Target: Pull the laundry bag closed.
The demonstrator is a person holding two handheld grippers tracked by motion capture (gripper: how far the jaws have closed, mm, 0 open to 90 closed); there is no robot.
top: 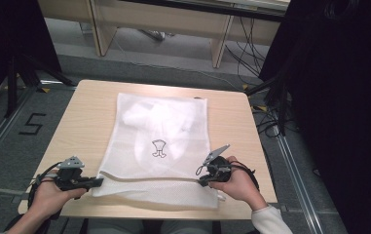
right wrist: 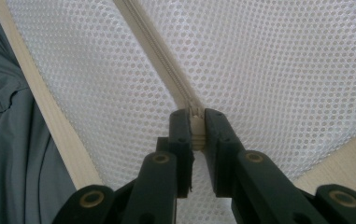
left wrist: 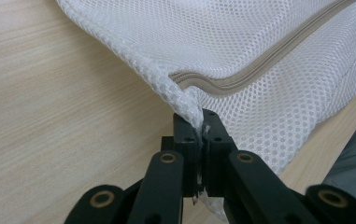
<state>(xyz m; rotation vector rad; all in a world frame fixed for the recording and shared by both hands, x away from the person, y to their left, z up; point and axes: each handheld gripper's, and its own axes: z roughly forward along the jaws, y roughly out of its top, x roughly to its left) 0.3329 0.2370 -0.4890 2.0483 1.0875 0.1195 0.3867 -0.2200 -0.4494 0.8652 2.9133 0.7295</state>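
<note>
A white mesh laundry bag (top: 161,141) lies flat on the wooden table (top: 88,122), with pale cloth inside and a small black logo on top. A cream zipper (left wrist: 269,56) runs across its near end. My left gripper (top: 98,181) is shut on the bag's near left corner, the mesh (left wrist: 185,95) pinched between its jaws. My right gripper (top: 203,181) is shut on the zipper pull (right wrist: 197,128) at the right end of the zipper line (right wrist: 159,60). A hand holds each gripper at the table's front edge.
The table's right edge (top: 263,161) lies just beyond the right hand. Grey trousers (right wrist: 12,140) show below the front edge. Behind the table stand wooden furniture legs (top: 102,34), loose cables (top: 246,53) and black drapes (top: 339,97) at the right.
</note>
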